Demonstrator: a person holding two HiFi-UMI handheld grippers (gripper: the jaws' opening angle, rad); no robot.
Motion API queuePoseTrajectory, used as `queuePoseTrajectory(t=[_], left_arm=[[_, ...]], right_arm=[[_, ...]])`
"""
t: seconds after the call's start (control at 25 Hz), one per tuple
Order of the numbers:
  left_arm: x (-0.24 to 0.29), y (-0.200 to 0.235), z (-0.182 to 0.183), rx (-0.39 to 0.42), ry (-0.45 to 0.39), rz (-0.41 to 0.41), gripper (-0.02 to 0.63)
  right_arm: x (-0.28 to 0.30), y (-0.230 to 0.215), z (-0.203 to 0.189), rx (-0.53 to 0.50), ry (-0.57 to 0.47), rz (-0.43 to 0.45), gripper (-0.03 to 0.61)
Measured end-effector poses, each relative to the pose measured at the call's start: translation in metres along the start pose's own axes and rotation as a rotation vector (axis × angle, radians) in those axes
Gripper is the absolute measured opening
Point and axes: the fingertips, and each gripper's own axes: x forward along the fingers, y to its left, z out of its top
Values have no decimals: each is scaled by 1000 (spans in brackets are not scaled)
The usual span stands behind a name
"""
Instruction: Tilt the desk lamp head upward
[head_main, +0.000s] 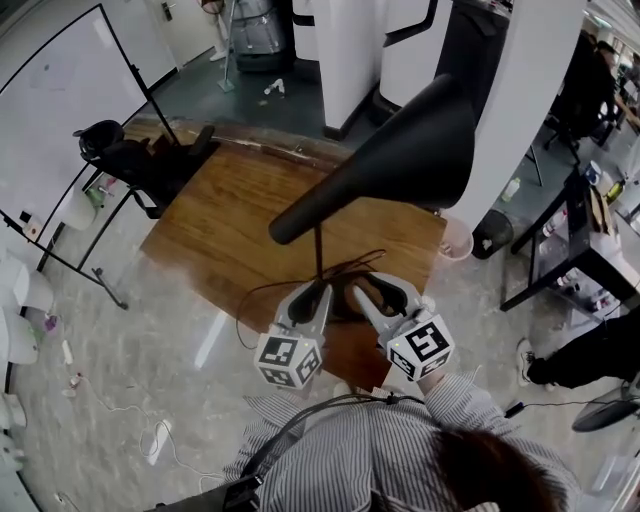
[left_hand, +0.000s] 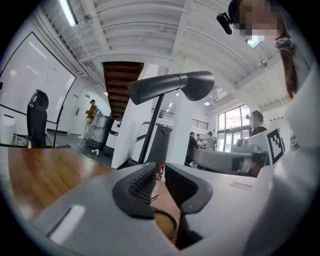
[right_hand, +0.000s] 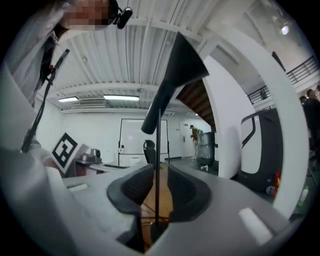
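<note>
Straddling the lamp stem (right_hand: 158, 150), the right tool (right_hand: 159, 186) stands apart, unclamped; the left tool (left_hand: 161, 176) gapes slightly, empty. Pushing the lamp head (head_main: 400, 160) unsteadied could tip it over.

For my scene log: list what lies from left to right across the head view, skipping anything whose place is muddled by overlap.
In order: whiteboard → black office chair → left gripper → right gripper → black-framed desk.
</note>
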Motion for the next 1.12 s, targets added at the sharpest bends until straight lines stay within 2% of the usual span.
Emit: queuePoseTrajectory(t=[0.12,0.2,0.24,0.4,0.68,1.12], left_arm=[[-5,-3,-4,10,10,20,7],[-7,-2,-6,15,21,30,6],[-8,-2,-7,16,27,35,6],[-11,-6,-15,4,50,37,6],[-5,-14,-24,-7,77,12,6],[0,-18,-24,-12,77,18,5]], right_arm=[[11,5,-23,15,72,-20,61],[12,13,-32,31,97,-4,38],[13,18,-36,39,108,11,3],[17,34,-43,43,140,49,2],[18,28,-37,43,143,35,2],[13,22,-44,52,162,39,2]])
